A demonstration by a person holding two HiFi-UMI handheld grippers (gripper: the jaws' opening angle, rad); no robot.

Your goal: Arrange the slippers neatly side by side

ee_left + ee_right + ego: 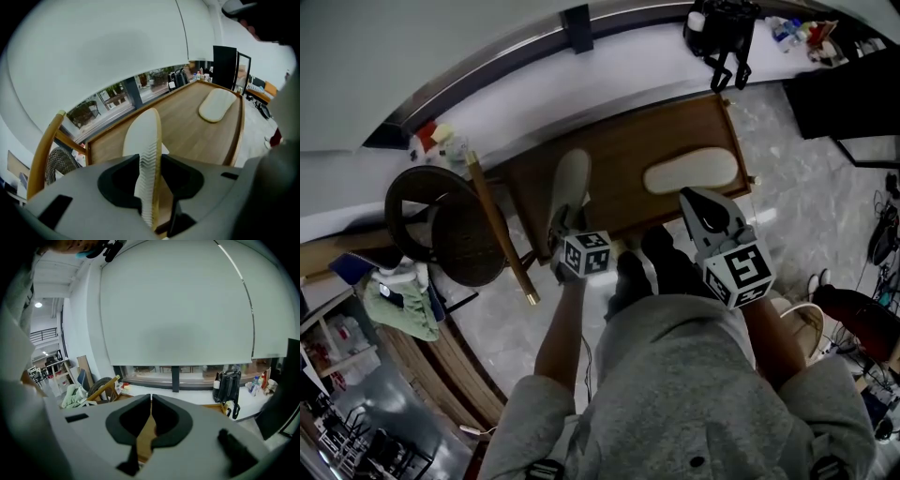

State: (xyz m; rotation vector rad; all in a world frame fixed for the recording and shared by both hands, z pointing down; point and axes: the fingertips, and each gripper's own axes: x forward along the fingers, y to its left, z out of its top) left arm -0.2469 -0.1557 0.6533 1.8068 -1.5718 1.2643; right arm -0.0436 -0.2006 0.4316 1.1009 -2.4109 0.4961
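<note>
— What's nearest the person?
— The left gripper (562, 228), just beyond the person's grey clothing (675, 375). Its jaws stand partly apart and are clamped on one end of a pale flat slipper with a zigzag-ribbed sole (146, 140). The slipper stands on edge between them, ribbed sole facing left in the left gripper view. Its free end reaches out over the near left part of the brown wooden surface (619, 141). Whether it touches the wood I cannot tell.
— And the other hand?
— The right gripper (692, 197) hangs at the near right edge of that surface. Its jaws are all but together, with only a thin slit between them, and they hold nothing.
— Where is the other slipper?
— A second cream oval slipper (691, 172) lies flat on the surface toward its right side, just beyond the right gripper and apart from the held one. The held one points away from the person, and the lying one runs crosswise.
— And beyond that?
— A round dark wicker chair (455, 234) stands left of the surface. Farther off is a white ledge (628, 67) with a black backpack (722, 28) on it.
</note>
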